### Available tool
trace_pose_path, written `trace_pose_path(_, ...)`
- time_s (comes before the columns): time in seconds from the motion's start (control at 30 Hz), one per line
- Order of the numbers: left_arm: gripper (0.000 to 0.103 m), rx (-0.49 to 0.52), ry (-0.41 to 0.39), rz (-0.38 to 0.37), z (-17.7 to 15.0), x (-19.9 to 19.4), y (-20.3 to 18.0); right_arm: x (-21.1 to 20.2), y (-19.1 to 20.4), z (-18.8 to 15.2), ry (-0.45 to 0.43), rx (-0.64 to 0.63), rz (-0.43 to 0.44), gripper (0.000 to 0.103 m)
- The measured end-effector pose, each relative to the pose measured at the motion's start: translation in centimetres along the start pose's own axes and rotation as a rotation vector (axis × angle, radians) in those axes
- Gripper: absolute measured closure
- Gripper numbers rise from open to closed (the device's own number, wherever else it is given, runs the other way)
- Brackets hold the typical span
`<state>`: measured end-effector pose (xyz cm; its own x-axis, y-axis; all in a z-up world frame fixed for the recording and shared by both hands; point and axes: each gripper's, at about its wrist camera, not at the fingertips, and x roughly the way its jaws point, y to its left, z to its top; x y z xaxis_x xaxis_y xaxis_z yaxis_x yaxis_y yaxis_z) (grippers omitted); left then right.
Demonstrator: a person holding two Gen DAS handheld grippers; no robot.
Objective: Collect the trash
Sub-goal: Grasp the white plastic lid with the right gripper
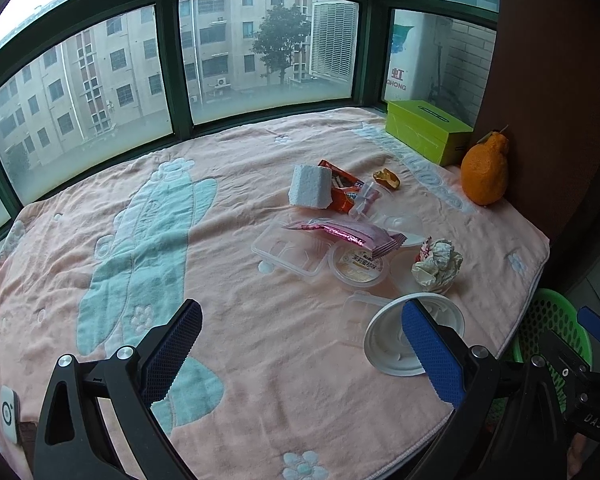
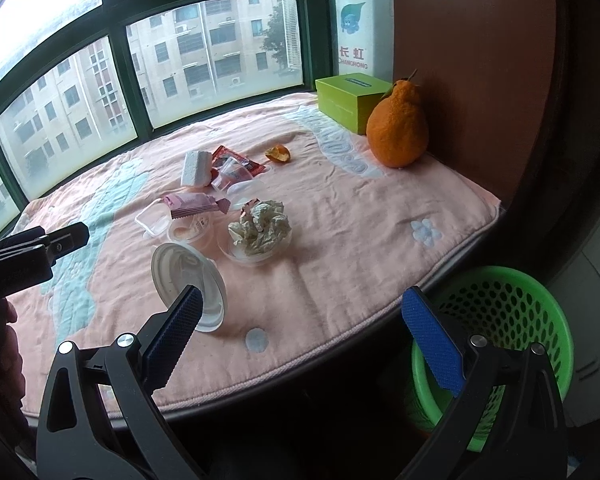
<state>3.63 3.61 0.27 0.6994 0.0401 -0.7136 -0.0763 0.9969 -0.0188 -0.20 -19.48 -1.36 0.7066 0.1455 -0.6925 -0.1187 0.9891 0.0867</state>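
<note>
Here, both tongs hang released, gripping nothing: the left gripper (image 1: 302, 346) above the pink blanket (image 1: 260, 380), the right gripper (image 2: 302, 338) beside a green basket (image 2: 500, 312); a white lid (image 2: 188, 284), crumpled paper (image 2: 260, 228) and wrappers (image 2: 196, 204) litter the blanket

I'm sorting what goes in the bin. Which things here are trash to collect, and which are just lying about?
Trash job:
white lid
crumpled paper
pink wrapper
clear tray
pudding cup
red wrapper
foam block
peel
green basket

Lying about:
whole orange
green box
pink towel
</note>
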Motion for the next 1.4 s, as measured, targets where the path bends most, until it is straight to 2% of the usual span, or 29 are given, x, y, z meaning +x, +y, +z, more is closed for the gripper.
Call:
trace_pose_path(0.77,0.006,-0.044,-0.002,0.037,1.7,1.8,4.4,4.4,4.1,0.1,0.068,0.006,0.041,0.004)
trace_pose_path(1.0,0.006,-0.068,0.002,0.047,1.4,2.3,6.5,6.6,7.1,-0.3,0.074,-0.007,0.013,0.004)
trace_pose_path(1.17,0.006,-0.088,0.018,0.046,0.8,2.8,8.0,8.3,9.6,-0.7,0.071,-0.059,-0.05,0.004)
trace_pose_path(1.4,0.006,-0.116,0.04,0.041,0.2,3.6,9.7,9.9,11.3,-1.4,0.076,-0.111,-0.094,0.004)
